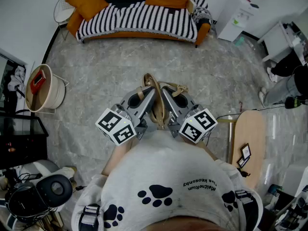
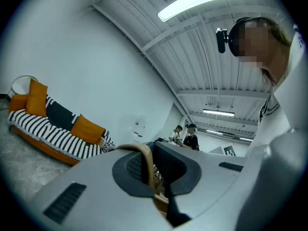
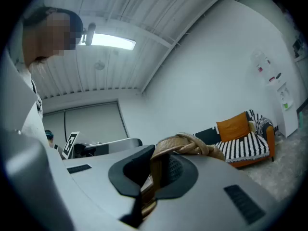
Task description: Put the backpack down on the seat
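The left gripper [image 1: 146, 91] is shut tight on a tan strap [image 1: 157, 100]. In the left gripper view the strap [image 2: 145, 163] arches up out of the closed jaws. The right gripper [image 1: 166, 90] is clamped the same way on a knotted bunch of straps [image 3: 187, 142] that bulges above its pads. In the head view the two grippers sit side by side, tips almost touching, with the straps rising between them just in front of the person's white shirt [image 1: 168, 177]. Only these straps of the backpack show. Its body lies under the grippers and the shirt, so I cannot tell how it hangs.

Beyond the tips lies grey marbled floor [image 1: 96, 81], bare all the way to the sofa [image 1: 139, 16] against the far wall. The sofa is well apart from the straps. It carries a black-and-white striped throw and orange cushions [image 1: 86, 1], so the free seat is the striped middle part.

A white wire chair [image 1: 62, 8] stands beside the sofa's left end, and a round pale basket [image 1: 53, 93] sits further to the left. To the right a wooden stool [image 1: 248, 129] holds a small frame [image 1: 246, 152]. A white cabinet [image 1: 240, 13] and another person's legs [image 1: 288, 83] stand further to the right. None of these lies on the straight line to the sofa.
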A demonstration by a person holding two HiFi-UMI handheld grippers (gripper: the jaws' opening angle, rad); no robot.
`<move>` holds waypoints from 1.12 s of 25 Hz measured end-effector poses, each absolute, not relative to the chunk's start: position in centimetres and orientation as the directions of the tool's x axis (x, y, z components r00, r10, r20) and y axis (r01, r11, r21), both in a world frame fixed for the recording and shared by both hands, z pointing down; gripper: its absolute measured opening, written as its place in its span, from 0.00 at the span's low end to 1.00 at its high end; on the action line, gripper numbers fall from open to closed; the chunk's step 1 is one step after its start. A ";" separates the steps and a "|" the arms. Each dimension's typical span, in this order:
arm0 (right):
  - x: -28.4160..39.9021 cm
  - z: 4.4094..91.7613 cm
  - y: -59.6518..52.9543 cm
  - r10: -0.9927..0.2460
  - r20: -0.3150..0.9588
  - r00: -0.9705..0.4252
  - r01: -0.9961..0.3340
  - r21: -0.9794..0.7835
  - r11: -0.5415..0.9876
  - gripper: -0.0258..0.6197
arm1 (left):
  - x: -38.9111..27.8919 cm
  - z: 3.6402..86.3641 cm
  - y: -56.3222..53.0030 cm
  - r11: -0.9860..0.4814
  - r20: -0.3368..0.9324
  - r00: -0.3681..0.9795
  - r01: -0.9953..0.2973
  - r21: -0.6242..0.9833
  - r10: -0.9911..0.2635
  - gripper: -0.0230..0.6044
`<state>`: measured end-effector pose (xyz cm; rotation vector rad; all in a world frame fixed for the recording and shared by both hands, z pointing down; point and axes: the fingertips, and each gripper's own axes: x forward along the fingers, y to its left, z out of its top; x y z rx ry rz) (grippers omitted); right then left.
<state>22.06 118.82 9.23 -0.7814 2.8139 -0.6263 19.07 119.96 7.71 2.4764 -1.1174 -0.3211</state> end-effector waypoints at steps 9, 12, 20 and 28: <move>15.8 9.1 112.5 -0.563 -0.037 -0.825 -0.498 -0.422 0.758 0.09 | 13.2 7.7 113.8 -0.632 -0.036 0.689 -0.641 0.435 -0.724 0.07; 13.8 9.3 110.4 -0.580 -0.034 -0.814 -0.521 -0.397 0.755 0.09 | 11.4 7.6 111.6 -0.653 -0.039 0.704 -0.636 0.412 -0.709 0.07; 11.1 8.3 105.9 -0.640 -0.005 -0.768 -0.605 -0.324 0.728 0.10 | 8.7 6.8 106.9 -0.695 -0.044 0.736 -0.615 0.372 -0.675 0.07; 10.5 7.3 101.2 -0.665 -0.044 -0.746 -0.628 -0.285 0.724 0.10 | 8.0 6.0 102.4 -0.696 -0.050 0.717 -0.655 0.294 -0.695 0.07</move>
